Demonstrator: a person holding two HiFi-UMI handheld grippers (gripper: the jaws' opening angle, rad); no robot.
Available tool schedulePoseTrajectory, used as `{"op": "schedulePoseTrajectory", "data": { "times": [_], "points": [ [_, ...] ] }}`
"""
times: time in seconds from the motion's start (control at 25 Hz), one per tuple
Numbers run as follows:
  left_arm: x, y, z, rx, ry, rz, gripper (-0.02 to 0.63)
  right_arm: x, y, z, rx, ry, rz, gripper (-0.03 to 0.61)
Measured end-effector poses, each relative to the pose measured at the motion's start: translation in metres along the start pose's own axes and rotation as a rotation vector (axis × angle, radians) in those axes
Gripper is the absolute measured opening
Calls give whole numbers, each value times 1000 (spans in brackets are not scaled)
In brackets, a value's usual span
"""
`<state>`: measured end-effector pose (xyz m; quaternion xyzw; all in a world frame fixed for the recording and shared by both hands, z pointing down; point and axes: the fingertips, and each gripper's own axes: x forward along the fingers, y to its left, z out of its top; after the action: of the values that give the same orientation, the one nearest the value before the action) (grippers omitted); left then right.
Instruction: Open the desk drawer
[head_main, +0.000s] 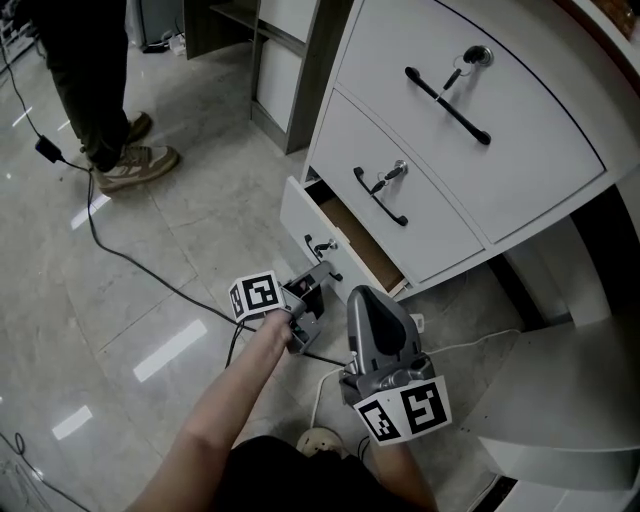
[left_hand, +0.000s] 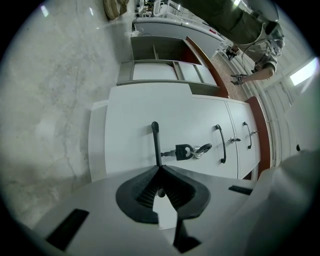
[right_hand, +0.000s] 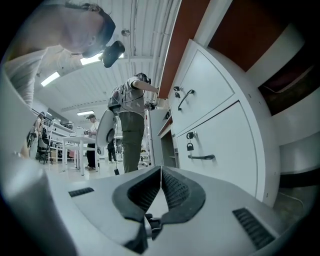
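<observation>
The white desk has three drawers. The bottom drawer stands pulled out a little, with its wooden inside showing. My left gripper is shut on the drawer's black bar handle, which runs up out of the jaws in the left gripper view. A black-headed key on a ring hangs in the lock beside the handle. My right gripper hovers just right of the left one, shut and empty, beside the desk front.
The two upper drawers are closed, each with a black handle and a key. A person's legs and shoes stand at the back left. A black cable crosses the glossy floor, and a white cable lies under the desk.
</observation>
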<state>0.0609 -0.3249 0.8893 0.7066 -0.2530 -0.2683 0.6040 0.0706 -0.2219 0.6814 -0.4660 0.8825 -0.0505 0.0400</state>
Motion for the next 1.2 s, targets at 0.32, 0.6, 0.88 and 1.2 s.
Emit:
{"op": "schedulePoseTrajectory", "data": {
  "times": [0.32, 0.6, 0.88, 1.2],
  "points": [
    [-35, -1, -2, -5, -11, 49, 25, -1, 17, 7, 18, -15, 23, 18],
    [-62, -2, -4, 5, -10, 81, 25, -5, 20, 12, 34, -22, 25, 18],
    [-91, 6, -8, 1, -11, 127, 25, -5, 24, 14, 46, -26, 33, 18],
    [-124, 36, -16, 18, 13, 219, 25, -6, 30, 9, 48, -29, 51, 18]
  ]
}}
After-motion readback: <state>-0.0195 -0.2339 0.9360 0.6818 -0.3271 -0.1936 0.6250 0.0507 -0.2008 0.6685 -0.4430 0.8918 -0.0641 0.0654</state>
